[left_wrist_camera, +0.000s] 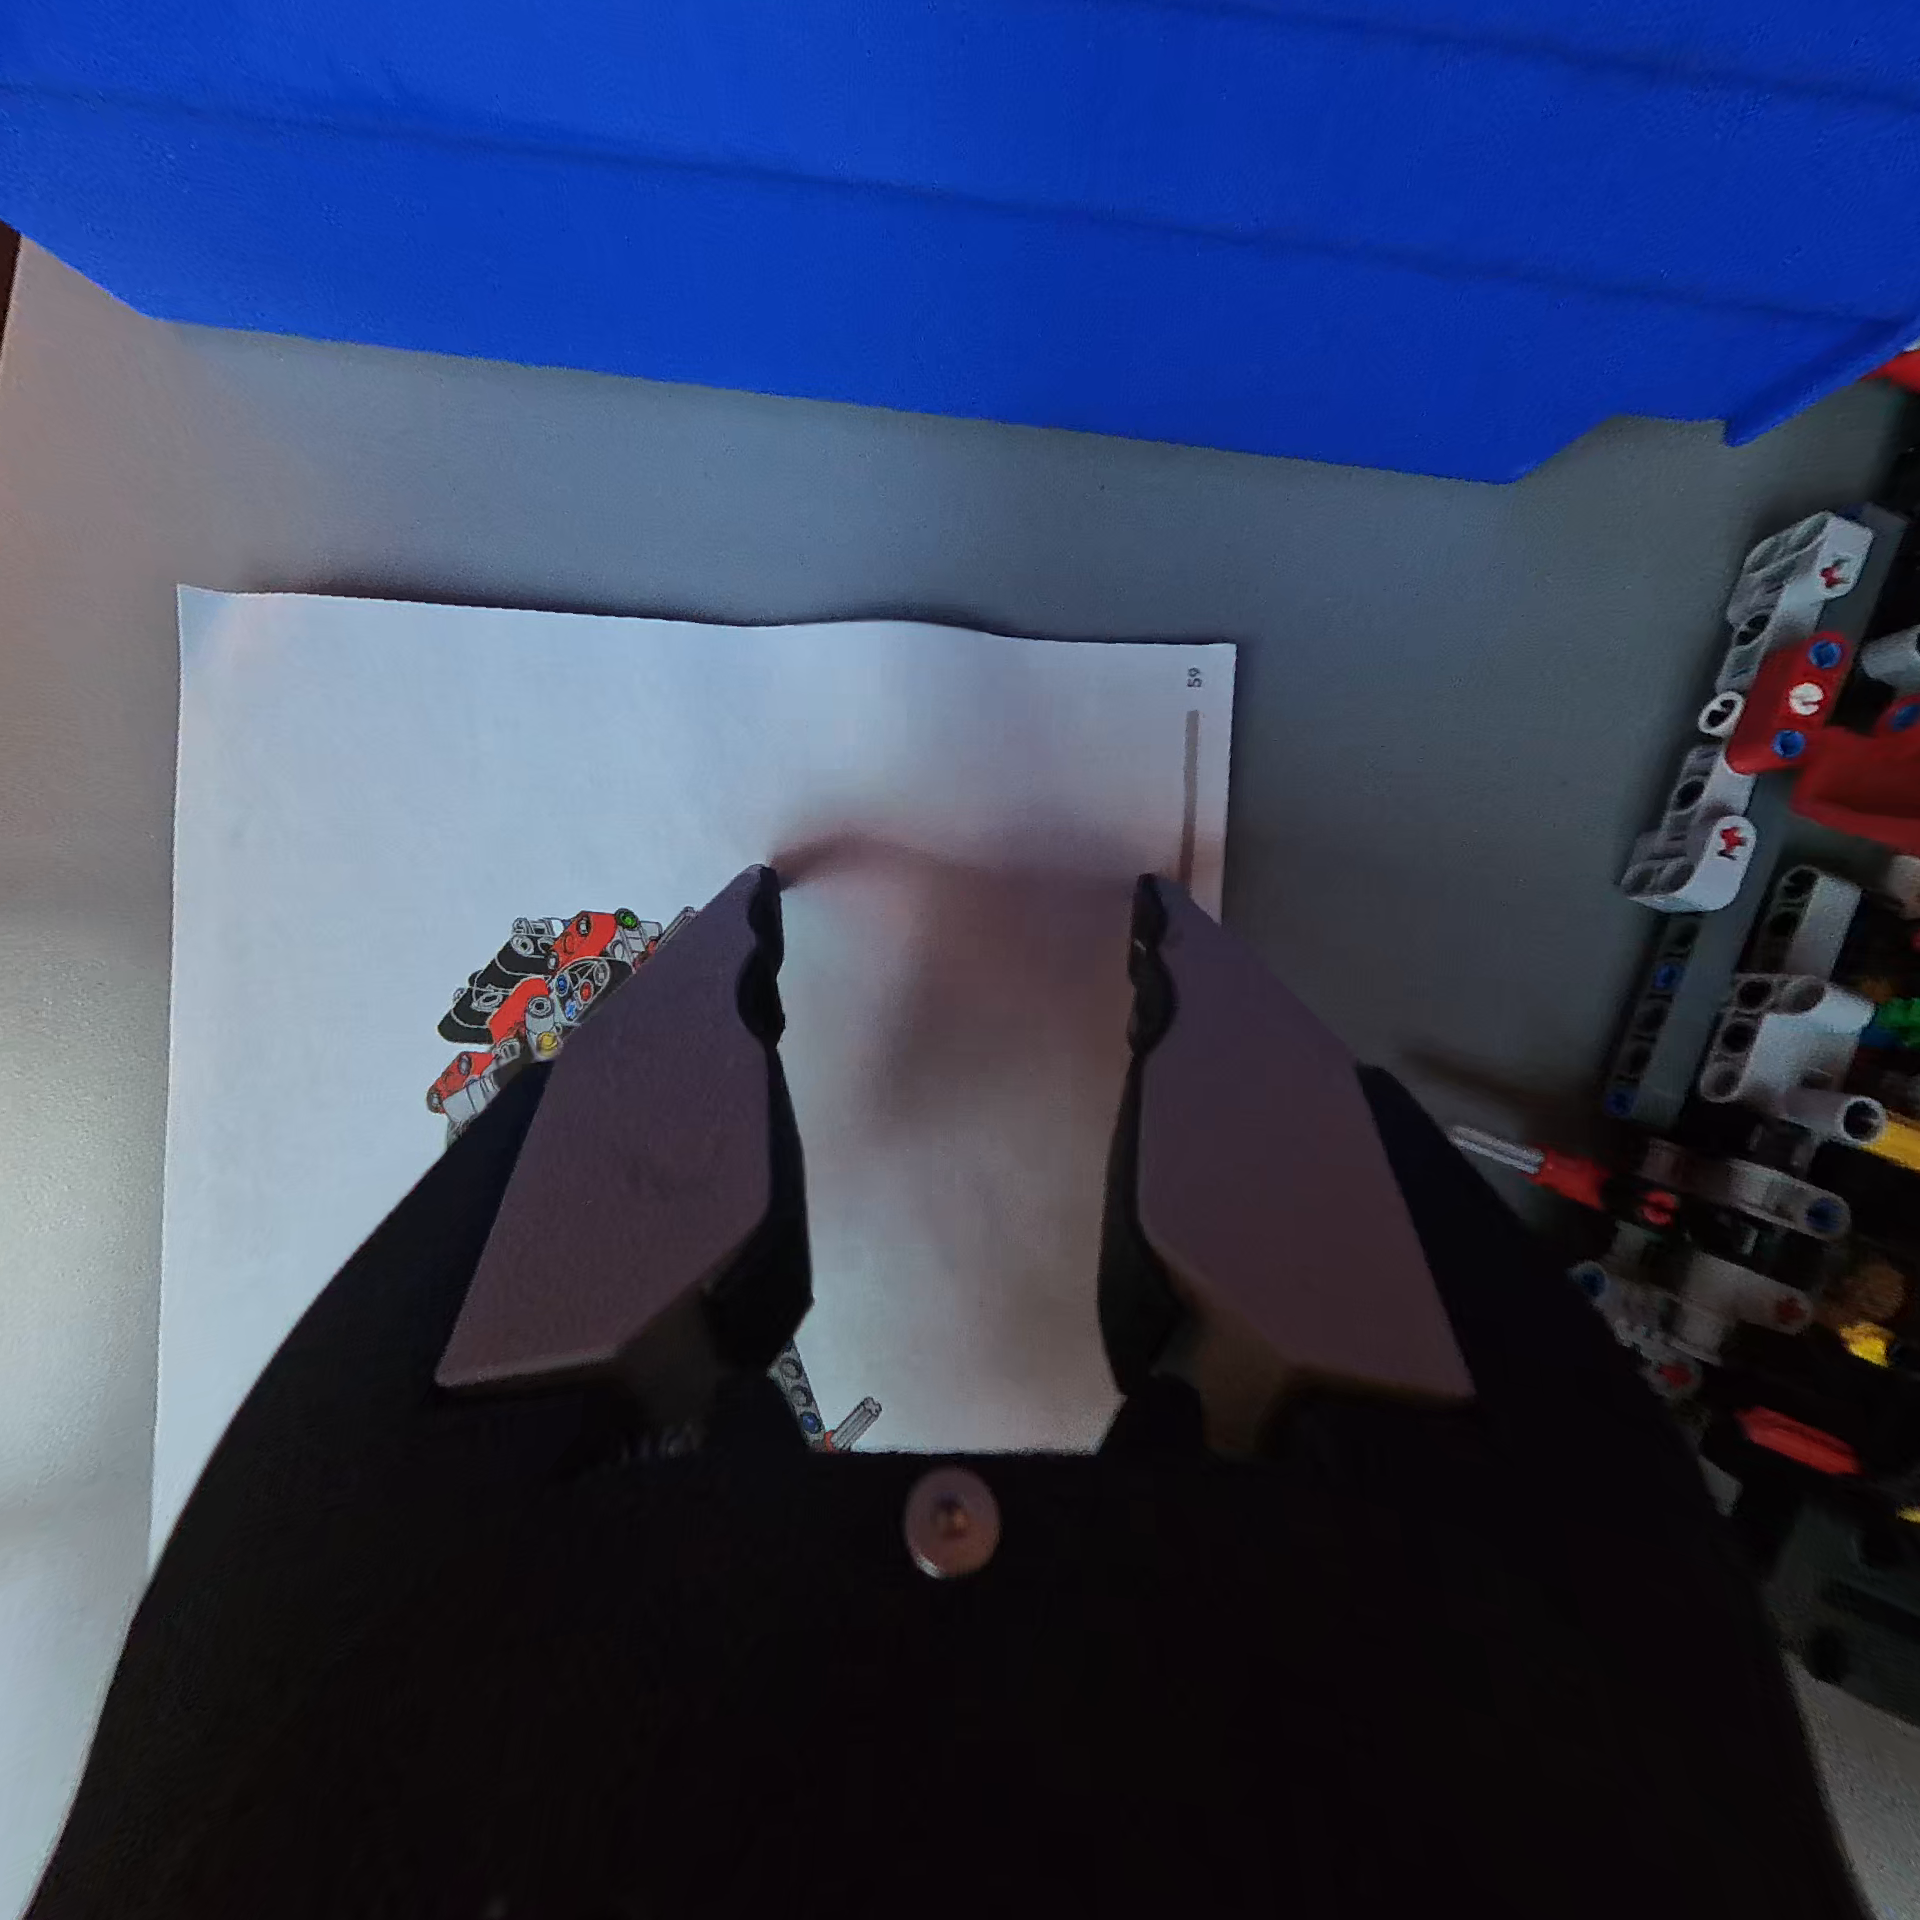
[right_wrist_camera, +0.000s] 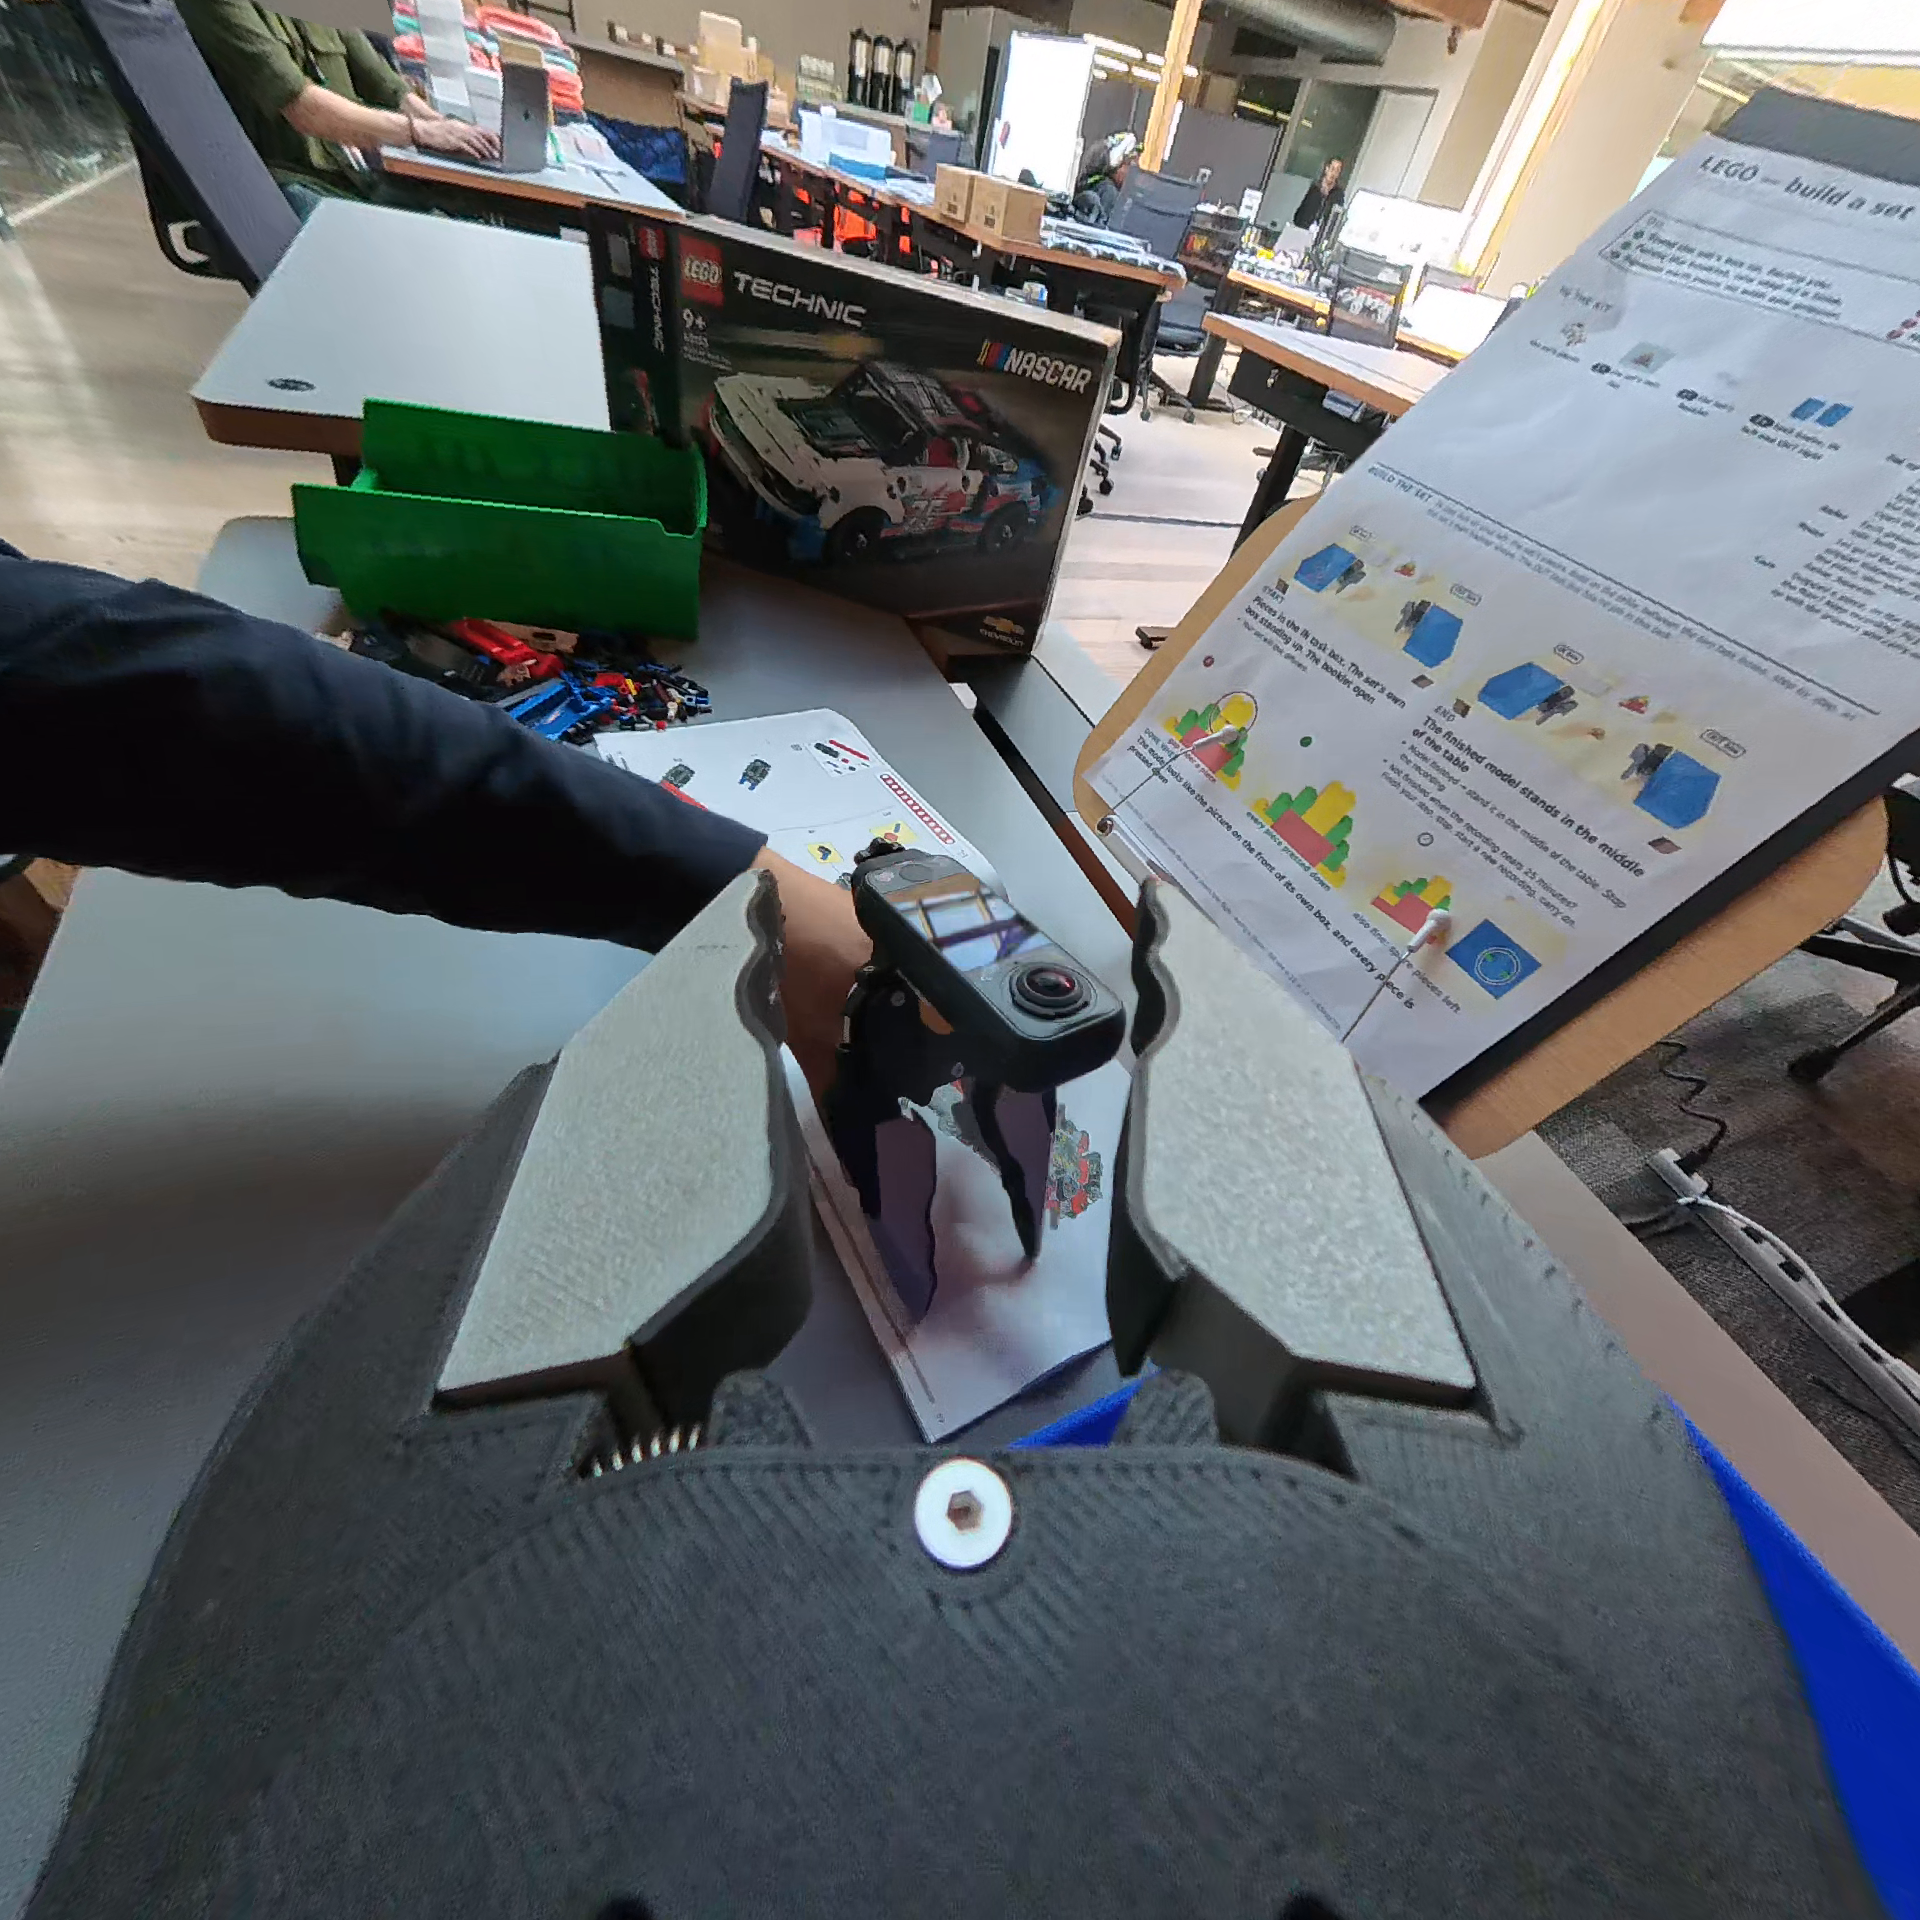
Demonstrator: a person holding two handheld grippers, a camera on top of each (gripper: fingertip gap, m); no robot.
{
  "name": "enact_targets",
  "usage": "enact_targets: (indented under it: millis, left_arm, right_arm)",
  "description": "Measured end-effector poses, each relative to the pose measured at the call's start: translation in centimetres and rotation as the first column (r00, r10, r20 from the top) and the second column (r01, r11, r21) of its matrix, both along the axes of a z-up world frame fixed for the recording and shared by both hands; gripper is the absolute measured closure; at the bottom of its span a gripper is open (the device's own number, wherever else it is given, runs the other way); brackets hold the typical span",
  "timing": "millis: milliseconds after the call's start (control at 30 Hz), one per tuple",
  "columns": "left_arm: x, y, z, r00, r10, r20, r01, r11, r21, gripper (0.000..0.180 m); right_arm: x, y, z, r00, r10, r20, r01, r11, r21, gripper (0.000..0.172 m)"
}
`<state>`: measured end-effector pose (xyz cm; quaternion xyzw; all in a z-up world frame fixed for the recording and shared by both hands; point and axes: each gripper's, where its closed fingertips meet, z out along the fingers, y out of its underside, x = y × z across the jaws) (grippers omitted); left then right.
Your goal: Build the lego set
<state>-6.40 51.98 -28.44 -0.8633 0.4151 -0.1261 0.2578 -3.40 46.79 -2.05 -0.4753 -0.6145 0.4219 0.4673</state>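
Hovering over the open booklet on the desk, the left gripper has its fingers spread wide with nothing between them – tips right at the page. Right gripper hangs higher, fingers wide too, also bare – brick model sits beside the booklet, blue bin beyond

From my remote seat I count two grippers: the left gripper and the right gripper, each with two fingers spread apart and nothing between them. One open instruction booklet lies under the left one. Bins: one blue bin and one green bin. One printed set box stands behind. One instruction sheet leans on one board. One part-built brick model (its pieces too many to count), plus one loose pile of bricks.
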Motion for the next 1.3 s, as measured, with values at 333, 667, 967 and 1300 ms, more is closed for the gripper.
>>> enact_targets:
  millis: [333, 667, 967, 1300]
  left_arm:
    - [0.0, -0.5, 0.3, 0.997, 0.04, 0.059, -0.043, 0.997, 0.063, 0.17]
    - [-0.8, -1.4, 0.4, 0.994, 0.057, 0.094, -0.056, 0.998, -0.013, 0.18]
    - [-1.5, -1.9, 1.9, 0.993, 0.058, 0.099, -0.06, 0.998, 0.019, 0.18]
    - [-10.1, -5.6, 11.8, 0.927, 0.279, 0.249, -0.353, 0.872, 0.338, 0.18]
  right_arm:
    - [0.2, -0.7, 0.3, 1.0, 0.021, -0.004, -0.021, 1.0, 0.013, 0.106]
    - [0.2, -0.5, 0.3, 1.0, 0.012, 0.0, -0.012, 1.0, 0.02, 0.107]
    - [-0.2, -0.4, -0.4, 0.999, 0.003, 0.032, -0.004, 1.0, 0.021, 0.107]
    - [-0.4, -0.5, -0.7, 0.999, 0.003, 0.047, -0.004, 1.0, 0.029, 0.111]
